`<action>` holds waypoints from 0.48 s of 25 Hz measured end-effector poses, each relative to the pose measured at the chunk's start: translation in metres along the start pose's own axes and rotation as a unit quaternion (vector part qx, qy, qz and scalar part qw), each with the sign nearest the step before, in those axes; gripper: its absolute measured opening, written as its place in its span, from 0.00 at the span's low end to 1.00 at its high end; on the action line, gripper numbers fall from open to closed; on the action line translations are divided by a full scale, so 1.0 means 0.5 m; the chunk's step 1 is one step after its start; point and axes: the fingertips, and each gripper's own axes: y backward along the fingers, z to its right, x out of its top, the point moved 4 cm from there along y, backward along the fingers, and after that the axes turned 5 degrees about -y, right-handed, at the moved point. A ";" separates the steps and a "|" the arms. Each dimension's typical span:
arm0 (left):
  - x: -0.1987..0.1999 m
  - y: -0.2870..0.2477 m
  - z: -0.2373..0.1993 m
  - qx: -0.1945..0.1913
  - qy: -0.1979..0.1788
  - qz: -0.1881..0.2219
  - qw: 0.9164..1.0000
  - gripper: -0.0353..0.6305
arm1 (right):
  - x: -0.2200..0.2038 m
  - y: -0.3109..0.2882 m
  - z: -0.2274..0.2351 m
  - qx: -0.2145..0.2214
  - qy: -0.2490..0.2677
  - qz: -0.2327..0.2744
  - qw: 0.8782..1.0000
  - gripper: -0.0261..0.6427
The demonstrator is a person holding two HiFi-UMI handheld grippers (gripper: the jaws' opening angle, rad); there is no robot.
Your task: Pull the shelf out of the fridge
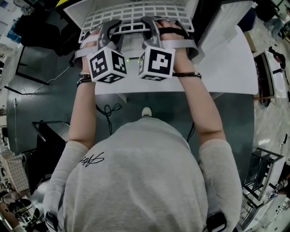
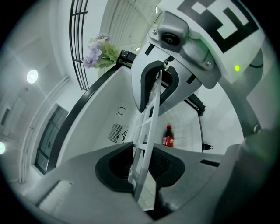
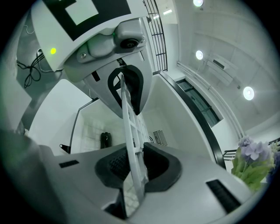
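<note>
The white wire shelf (image 1: 131, 16) sticks out of the open white fridge (image 1: 81, 11) at the top of the head view. My left gripper (image 1: 106, 32) is shut on its front edge, and my right gripper (image 1: 156, 31) is shut on the same edge just to the right. In the left gripper view the shelf (image 2: 148, 124) runs edge-on between the dark pads (image 2: 118, 164) of the left gripper (image 2: 142, 166). In the right gripper view the shelf (image 3: 130, 127) is pinched the same way in the right gripper (image 3: 135, 170). Each gripper view shows the other gripper clamped further along.
A cola bottle (image 2: 168, 136) stands deep inside the fridge, also in the right gripper view as a dark bottle (image 3: 105, 140). A vent grille (image 2: 116, 132) sits on the fridge's back wall. Purple flowers (image 2: 98, 50) stand beside the fridge. A white panel (image 1: 226, 63) lies to the right of my arms.
</note>
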 end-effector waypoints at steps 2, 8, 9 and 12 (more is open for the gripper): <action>0.001 0.002 0.001 0.000 0.000 0.000 1.000 0.15 | 0.001 0.003 -0.001 0.000 0.000 0.000 1.000 0.12; 0.000 0.009 0.002 0.001 0.001 0.000 1.000 0.15 | 0.005 0.009 -0.002 0.001 -0.001 -0.001 1.000 0.12; 0.000 0.011 0.002 0.001 0.001 -0.001 1.000 0.15 | 0.006 0.009 -0.003 0.001 -0.001 -0.001 1.000 0.12; 0.002 0.013 0.002 0.001 0.001 0.000 1.000 0.15 | 0.005 0.011 -0.004 0.002 0.000 0.000 1.000 0.12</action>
